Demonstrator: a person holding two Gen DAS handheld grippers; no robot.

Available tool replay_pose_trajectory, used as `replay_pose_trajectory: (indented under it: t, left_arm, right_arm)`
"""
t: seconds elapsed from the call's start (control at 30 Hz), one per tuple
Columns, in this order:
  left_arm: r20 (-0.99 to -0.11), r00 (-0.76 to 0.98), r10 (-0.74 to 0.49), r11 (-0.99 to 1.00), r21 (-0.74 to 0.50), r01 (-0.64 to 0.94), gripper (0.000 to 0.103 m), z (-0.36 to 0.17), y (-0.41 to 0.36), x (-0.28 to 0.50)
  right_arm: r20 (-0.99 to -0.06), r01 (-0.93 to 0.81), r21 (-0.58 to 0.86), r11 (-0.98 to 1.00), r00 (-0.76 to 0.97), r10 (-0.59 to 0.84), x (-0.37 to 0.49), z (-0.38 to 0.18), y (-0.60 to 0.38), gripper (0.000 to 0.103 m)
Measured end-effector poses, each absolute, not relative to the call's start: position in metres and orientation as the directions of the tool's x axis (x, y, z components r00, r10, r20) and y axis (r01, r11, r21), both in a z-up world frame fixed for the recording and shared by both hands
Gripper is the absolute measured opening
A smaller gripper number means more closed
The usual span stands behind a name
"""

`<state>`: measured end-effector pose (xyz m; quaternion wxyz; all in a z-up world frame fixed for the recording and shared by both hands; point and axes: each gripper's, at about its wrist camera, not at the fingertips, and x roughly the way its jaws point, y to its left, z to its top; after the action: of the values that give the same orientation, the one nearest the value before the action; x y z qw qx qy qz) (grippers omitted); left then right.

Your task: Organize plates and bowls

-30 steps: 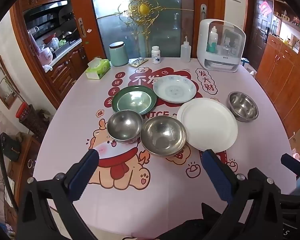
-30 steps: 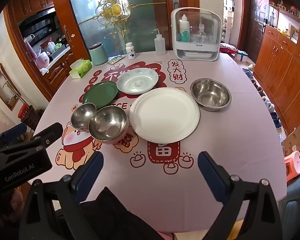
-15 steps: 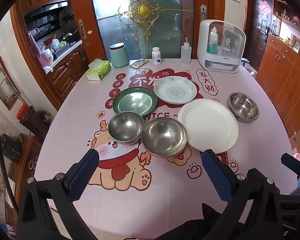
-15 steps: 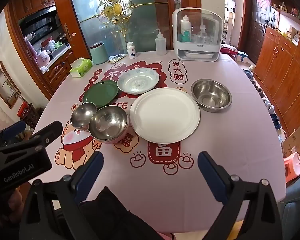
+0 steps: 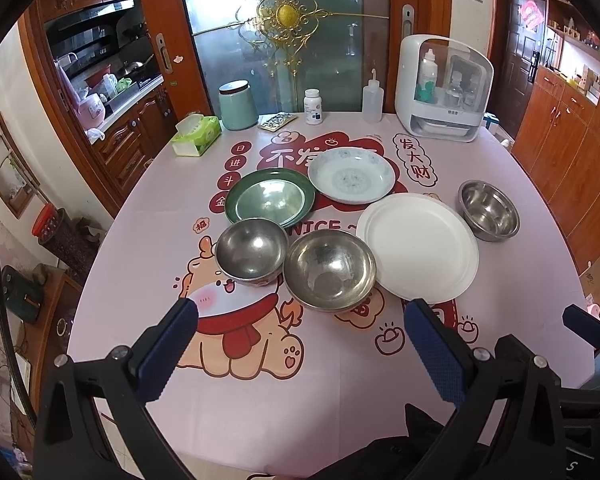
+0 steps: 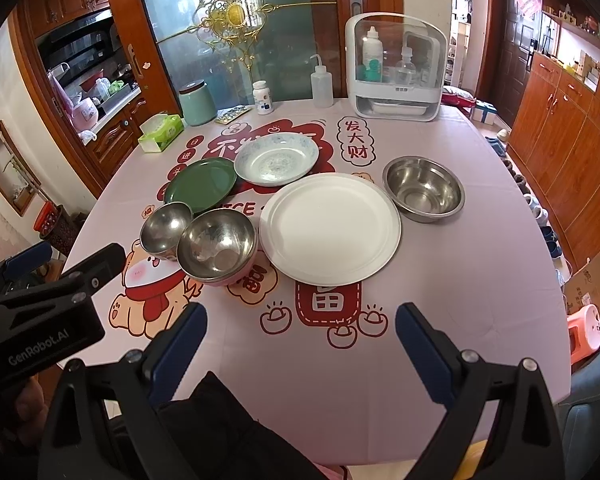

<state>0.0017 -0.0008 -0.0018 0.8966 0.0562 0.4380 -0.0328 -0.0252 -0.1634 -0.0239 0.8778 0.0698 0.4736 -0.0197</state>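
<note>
On the pink tablecloth lie a green plate (image 5: 269, 200) (image 6: 201, 185), a pale patterned dish (image 5: 351, 175) (image 6: 276, 159) and a large white plate (image 5: 417, 248) (image 6: 330, 227). Two steel bowls stand side by side, a small one (image 5: 251, 250) (image 6: 165, 227) and a bigger one (image 5: 329, 269) (image 6: 217, 243). A third steel bowl (image 5: 489, 210) (image 6: 423, 189) sits right of the white plate. My left gripper (image 5: 300, 314) hangs open short of the two bowls. My right gripper (image 6: 301, 314) is open too, short of the white plate. Neither holds anything.
Along the table's far edge stand a tissue box (image 5: 196, 135), a mint canister (image 5: 238, 105), a pill bottle (image 5: 313, 106), a squeeze bottle (image 5: 371, 102) and a white cabinet with bottles (image 5: 444, 88). The left gripper's body (image 6: 40, 312) shows at the right view's left edge.
Both grippers have shifted only slightly; the dishes sit a touch lower in the left view. Nothing on the table has moved.
</note>
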Motion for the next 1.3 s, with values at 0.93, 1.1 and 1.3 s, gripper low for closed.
replay_pose_trajectory:
  t: [0.93,1.1,1.3]
  left_arm:
    - [-0.831,0.553,-0.059,0.985,0.040,0.166,0.102,-0.021,0.011,0.013]
    - [-0.839,0.536,-0.093,0.978,0.025,0.209,0.102,-0.026,0.015,0.019]
    - [-0.835,0.533,-0.135,0.963,0.016,0.268,0.102,-0.029,0.017,0.028]
  right_arm:
    - [-0.863,0.152,0.087,0.985,0.504,-0.001,-0.024,-0.031,-0.154,0.096]
    - [-0.879,0.182,0.068,0.981,0.476,-0.027,-0.027,-0.034,-0.148,0.096]
    - [-0.884,0.238,0.063,0.969,0.463,-0.057,-0.030,-0.037,-0.146,0.096]
